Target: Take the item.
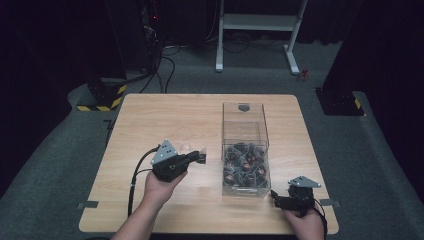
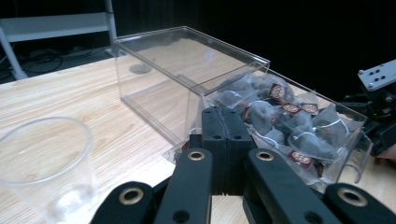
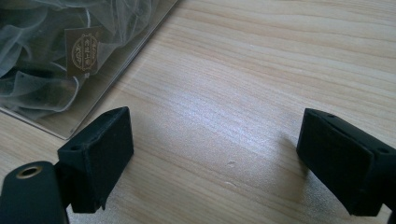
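the left claw [image 2: 223, 140] is pinched shut on a tea bag, barely visible beneath its jaws, between the clear box [image 1: 245, 150] of tea bags and the plastic cup [image 2: 44, 168] on the bench [image 1: 150, 115]. the flimsy bag could slip out before reaching the cup. the right claw [image 3: 212, 158] rests open beside the box.

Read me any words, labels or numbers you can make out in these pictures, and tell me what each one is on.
No text can be read.
Small dark paper tags on the tea bags in the clear box: red and gold print, too small and blurred to read.
One tag in the right gripper view: a round gold emblem with characters, too blurred to read.
Clear cup and wooden table: no writing.
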